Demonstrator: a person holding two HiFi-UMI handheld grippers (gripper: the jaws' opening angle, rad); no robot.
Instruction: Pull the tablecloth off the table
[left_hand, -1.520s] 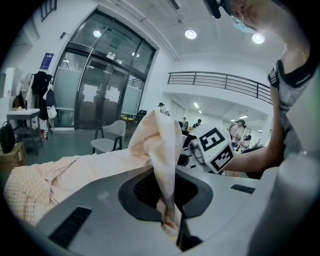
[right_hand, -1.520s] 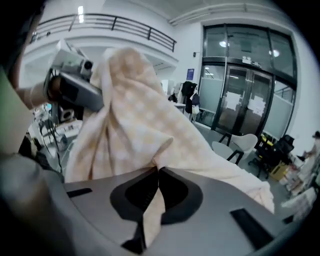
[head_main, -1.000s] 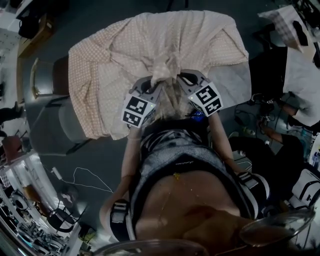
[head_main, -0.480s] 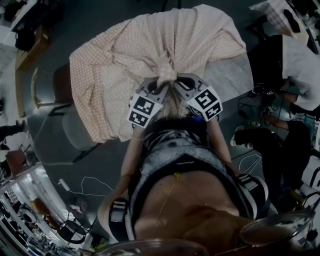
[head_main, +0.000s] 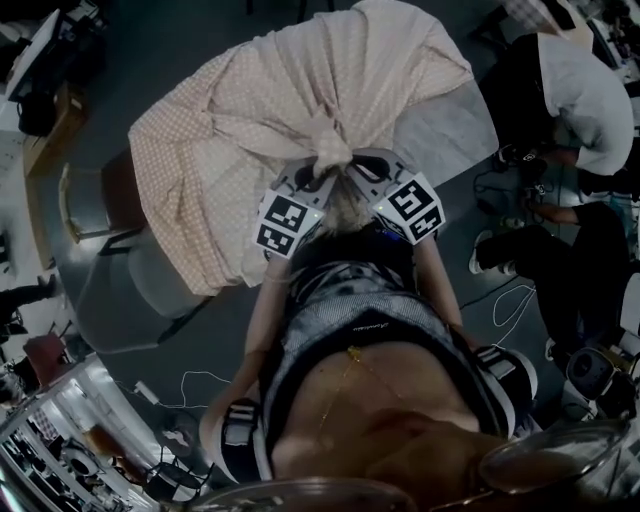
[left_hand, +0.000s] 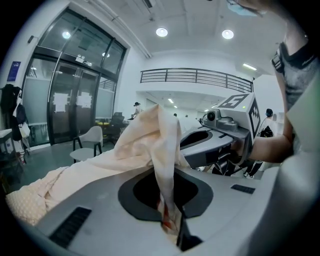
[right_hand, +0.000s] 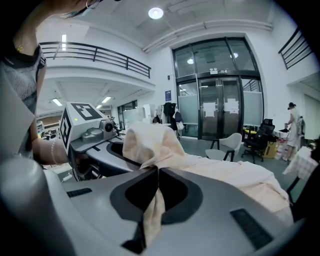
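Two claws meet on one bunched knot of the tablecloth, drawn up at the near edge of the desk. The left claw is clamped on a twisted fold of the cloth, which runs down between its jaws and out below them. The right claw, close beside the left one, is closed on a neighbouring fold of the same bunch, with a strip of fabric hanging through its jaws. Ahead of both claws the pale checked tablecloth fans out in long creases over the desk, and on the left claw's side it hangs over the edge. Beyond the right claw a grey corner of the desk seems to lie uncovered, though the dim head view makes its edge hard to trace. Far off on the right claw's side is a person in a pale top.
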